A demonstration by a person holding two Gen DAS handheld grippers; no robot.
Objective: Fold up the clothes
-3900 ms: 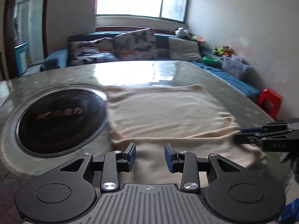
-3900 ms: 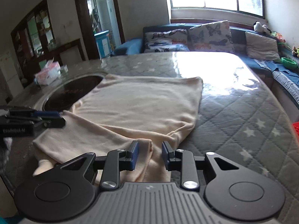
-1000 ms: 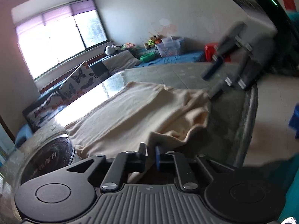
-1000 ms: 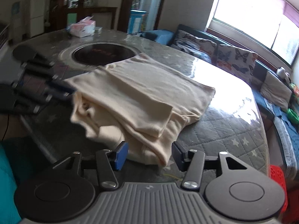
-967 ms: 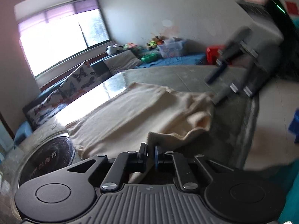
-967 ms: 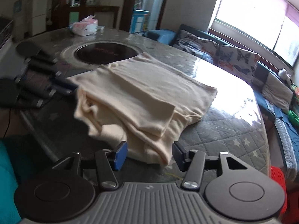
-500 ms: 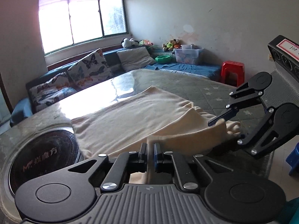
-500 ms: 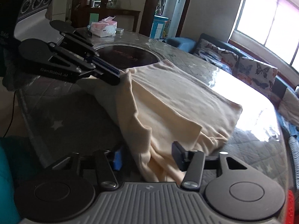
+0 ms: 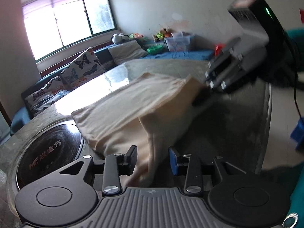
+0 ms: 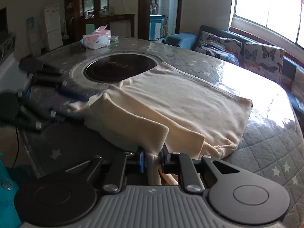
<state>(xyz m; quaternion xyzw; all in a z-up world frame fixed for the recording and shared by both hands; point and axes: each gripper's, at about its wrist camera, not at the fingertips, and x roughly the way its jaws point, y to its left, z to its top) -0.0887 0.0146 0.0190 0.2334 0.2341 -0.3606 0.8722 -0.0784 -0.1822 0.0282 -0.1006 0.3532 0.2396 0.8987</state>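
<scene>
A cream garment (image 10: 182, 96) lies partly folded on the grey quilted table (image 10: 266, 152). In the right wrist view, my right gripper (image 10: 153, 157) is shut on a raised fold of the garment at its near edge. The left wrist view shows that gripper (image 9: 201, 96), blurred, lifting the garment's (image 9: 133, 110) far corner. My left gripper (image 9: 153, 158) stands open, and a loose blurred flap of cloth hangs between its fingers. From the right wrist view, the left gripper (image 10: 74, 104) is blurred beside the garment's left corner.
A round black cooktop (image 10: 119, 68) is set into the table just past the garment. A tissue box (image 10: 96, 39) stands at the far table edge. A sofa with butterfly cushions (image 9: 81, 70) runs under the window. The table's rim (image 9: 266, 114) is close on the right. A teal sleeve (image 9: 296, 199) shows.
My left gripper has opened and let the cloth go. My right gripper has shut on the fold and lifted it. Both views are swinging.
</scene>
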